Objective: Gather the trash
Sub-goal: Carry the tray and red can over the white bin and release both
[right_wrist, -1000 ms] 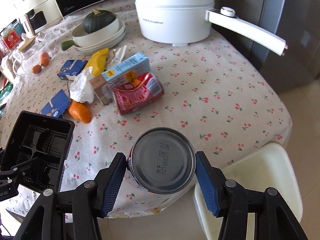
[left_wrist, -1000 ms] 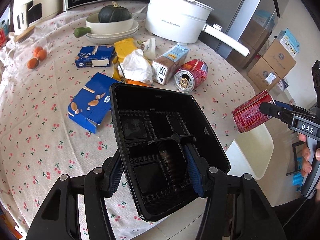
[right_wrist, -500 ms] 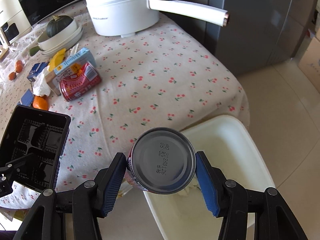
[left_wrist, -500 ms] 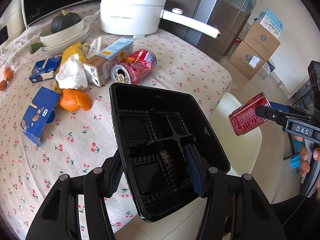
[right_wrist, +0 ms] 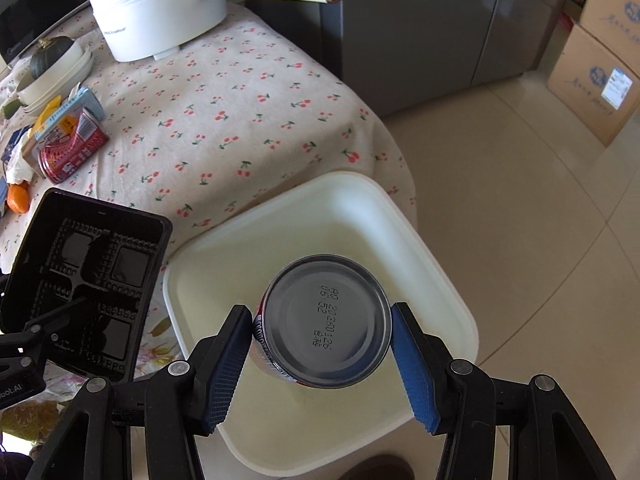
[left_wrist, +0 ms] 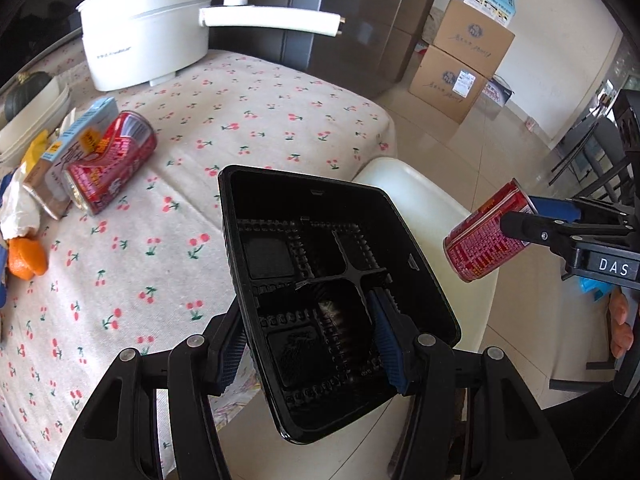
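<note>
My left gripper [left_wrist: 308, 344] is shut on a black compartment food tray [left_wrist: 328, 272] and holds it over the table's edge; the tray also shows in the right wrist view [right_wrist: 86, 276]. My right gripper [right_wrist: 322, 344] is shut on a red drink can [right_wrist: 326, 322] and holds it above the white bin [right_wrist: 420, 248] on the floor. The same can [left_wrist: 486, 238] and bin [left_wrist: 420, 200] show in the left wrist view. A second red can [left_wrist: 110, 160], a drink carton [left_wrist: 68, 144], orange peel [left_wrist: 26, 262] and crumpled tissue [left_wrist: 16, 208] lie on the table.
A white electric pot [left_wrist: 148, 28] with a long handle stands at the table's back. A bowl with a green squash [right_wrist: 52, 64] sits at the far left. Cardboard boxes [left_wrist: 460, 64] are stacked by the wall. A grey fridge [right_wrist: 420, 20] stands behind the table.
Both grippers have swung right, away from the table's middle. The red can has moved from over the table's edge to above the white bin. The black tray has moved toward the bin.
</note>
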`<action>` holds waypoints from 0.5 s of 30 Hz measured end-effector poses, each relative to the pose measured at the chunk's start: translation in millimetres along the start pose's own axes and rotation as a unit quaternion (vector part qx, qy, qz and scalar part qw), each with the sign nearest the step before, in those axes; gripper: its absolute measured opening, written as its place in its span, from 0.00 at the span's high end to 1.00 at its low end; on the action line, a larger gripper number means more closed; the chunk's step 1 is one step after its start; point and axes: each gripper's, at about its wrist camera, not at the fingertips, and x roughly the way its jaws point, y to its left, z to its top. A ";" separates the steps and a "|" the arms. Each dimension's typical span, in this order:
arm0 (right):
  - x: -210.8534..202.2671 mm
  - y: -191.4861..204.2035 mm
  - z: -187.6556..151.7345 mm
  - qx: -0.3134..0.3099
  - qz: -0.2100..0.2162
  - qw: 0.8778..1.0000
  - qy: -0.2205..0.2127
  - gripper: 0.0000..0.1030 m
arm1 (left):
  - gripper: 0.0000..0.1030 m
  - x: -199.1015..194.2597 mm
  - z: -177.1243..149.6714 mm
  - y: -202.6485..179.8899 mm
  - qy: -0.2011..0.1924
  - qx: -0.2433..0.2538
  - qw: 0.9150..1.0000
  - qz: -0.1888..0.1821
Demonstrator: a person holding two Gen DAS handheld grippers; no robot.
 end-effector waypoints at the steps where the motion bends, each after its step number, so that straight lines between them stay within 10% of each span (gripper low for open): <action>1: 0.0 -3.4 -0.9 0.003 -0.003 1.000 0.001 0.41 | 0.42 4.9 1.8 -5.5 -0.001 0.007 1.000 -0.001; 11: 1.2 -33.9 -10.3 0.027 -0.020 0.999 0.009 0.41 | 0.39 43.6 10.8 -28.8 -0.010 0.047 0.999 -0.003; 13: 2.2 -37.1 -11.5 0.029 -0.022 0.999 0.012 0.41 | 0.17 46.7 13.7 -31.0 -0.011 0.054 0.998 0.010; 15: 3.7 -39.5 -11.6 0.031 -0.023 0.999 0.014 0.41 | 0.15 45.5 14.1 -32.3 -0.018 0.062 0.998 0.011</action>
